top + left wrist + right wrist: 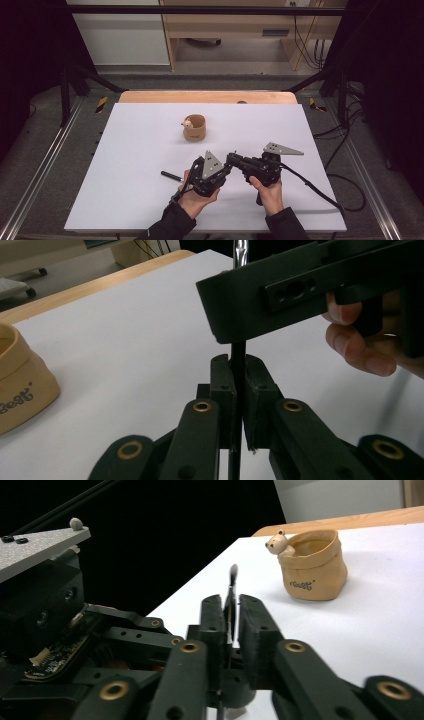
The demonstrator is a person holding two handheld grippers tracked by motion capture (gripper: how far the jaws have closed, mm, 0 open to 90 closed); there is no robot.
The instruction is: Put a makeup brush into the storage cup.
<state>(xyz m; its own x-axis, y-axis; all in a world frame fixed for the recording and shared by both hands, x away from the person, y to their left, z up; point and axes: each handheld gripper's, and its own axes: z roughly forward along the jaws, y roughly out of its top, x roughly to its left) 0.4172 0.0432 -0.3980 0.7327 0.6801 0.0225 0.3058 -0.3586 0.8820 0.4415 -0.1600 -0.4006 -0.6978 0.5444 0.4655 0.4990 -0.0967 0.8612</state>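
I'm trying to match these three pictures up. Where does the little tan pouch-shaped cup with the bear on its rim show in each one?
High view: the tan bear cup stands on the white table, just above centre, beyond both claws.
Left gripper view: at the left edge, cut off, showing its tan side with some lettering.
Right gripper view: upper right, bear at its left rim.
Shared landmark: the table's wooden far edge behind the cup.
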